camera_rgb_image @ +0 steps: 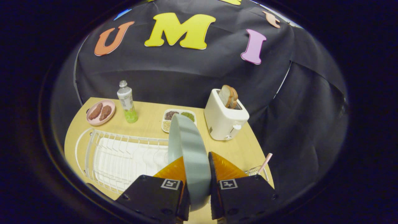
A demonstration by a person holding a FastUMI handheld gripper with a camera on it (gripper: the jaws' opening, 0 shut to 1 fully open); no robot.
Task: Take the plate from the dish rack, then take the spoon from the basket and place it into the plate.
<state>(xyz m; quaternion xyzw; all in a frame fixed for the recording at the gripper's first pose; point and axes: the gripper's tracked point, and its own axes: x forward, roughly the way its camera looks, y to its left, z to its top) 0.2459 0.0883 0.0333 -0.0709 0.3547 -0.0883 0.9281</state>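
A grey-green plate [189, 146] stands on edge between my two orange fingers [228, 168], which press on it from both sides. My gripper [196, 169] is shut on the plate and holds it lifted above the right end of the white wire dish rack [119, 157]. Part of the wire basket [256, 170] shows just right of my right finger, with a striped pink straw [265, 163] sticking up from it. The spoon is hidden from me.
On the wooden table [149, 116] beyond the rack stand a white toaster [224, 118] with bread slices, a divided tray of grains [174, 118], a bottle of green drink [127, 102] and a pink plate of sausages [100, 112].
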